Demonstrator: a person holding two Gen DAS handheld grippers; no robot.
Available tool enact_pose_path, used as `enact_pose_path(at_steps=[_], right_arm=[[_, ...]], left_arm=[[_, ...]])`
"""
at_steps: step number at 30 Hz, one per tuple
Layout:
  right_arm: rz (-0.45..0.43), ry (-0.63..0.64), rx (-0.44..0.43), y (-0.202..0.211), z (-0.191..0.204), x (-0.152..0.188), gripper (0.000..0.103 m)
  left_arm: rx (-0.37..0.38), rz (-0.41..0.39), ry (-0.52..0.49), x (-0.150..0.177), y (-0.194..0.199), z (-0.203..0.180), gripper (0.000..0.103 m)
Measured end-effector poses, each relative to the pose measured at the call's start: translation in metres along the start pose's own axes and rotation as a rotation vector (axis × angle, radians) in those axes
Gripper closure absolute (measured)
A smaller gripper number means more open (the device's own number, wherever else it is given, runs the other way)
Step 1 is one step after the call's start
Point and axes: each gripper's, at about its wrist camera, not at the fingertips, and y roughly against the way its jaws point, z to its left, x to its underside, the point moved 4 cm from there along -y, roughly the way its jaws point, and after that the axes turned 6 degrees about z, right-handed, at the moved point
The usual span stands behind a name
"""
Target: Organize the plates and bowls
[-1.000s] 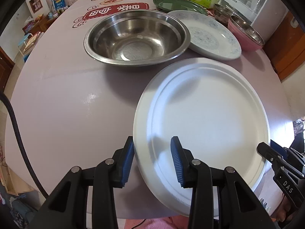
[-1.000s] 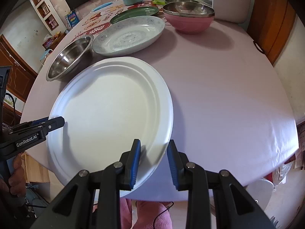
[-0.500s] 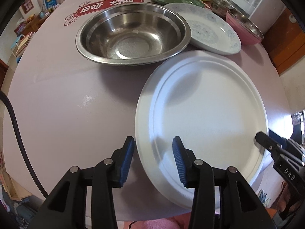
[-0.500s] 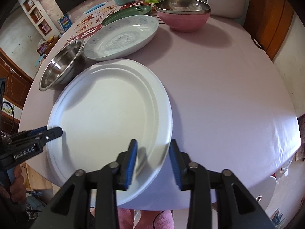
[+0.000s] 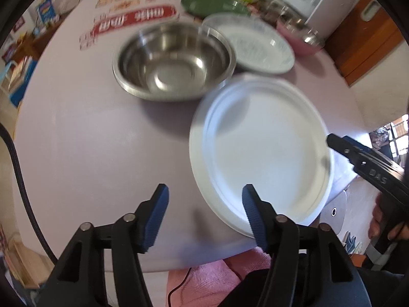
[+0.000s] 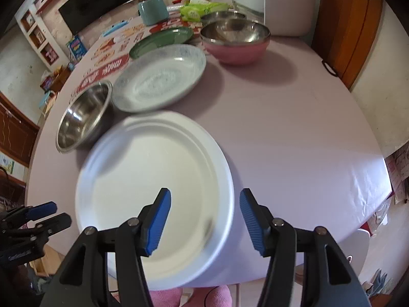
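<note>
Plates and bowls crowd a lilac-covered table [image 6: 294, 117]. Left to right: the left gripper [image 5: 204, 216], its jaws opening with only bare cloth and the plate's left edge below the gap, nothing pinched — then the white plate [image 5: 260, 151] lying flat at the table's near edge — then the right gripper [image 6: 204, 217], jaws likewise opening, straddling the plate's right rim without pressing it. The plate sits between the two tools, each about equally near its own side. Beyond it stand a steel bowl [image 5: 173, 61] and a patterned plate [image 5: 253, 43], close together; whichever piece goes next likely lies forward of both claws.
</note>
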Motion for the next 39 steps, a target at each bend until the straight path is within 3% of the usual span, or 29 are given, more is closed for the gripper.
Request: enact_pose_path(at_steps=[9, 17, 28, 39], right_arm=[[-0.062, -0.100, -0.041, 0.014, 0.020, -0.010, 0.039], [-0.105, -0.195, -0.075, 0.017, 0.031, -0.025, 0.035], [-0.148, -0.310, -0.094, 0.011, 0.041, -0.053, 0.033], [-0.114, -0.345, -0.116, -0.002, 0.039, -0.062, 0.033]], left_arm=[[0.040, -0.087, -0.138, -0.041, 0.060, 0.008, 0.032], [0.042, -0.123, -0.228, -0.078, 0.083, 0.019, 0.026], [0.034, -0.149, -0.319, -0.140, 0.093, 0.042, 0.023], [-0.002, -0.113, -0.298, -0.186, 0.076, 0.056, 0.023]])
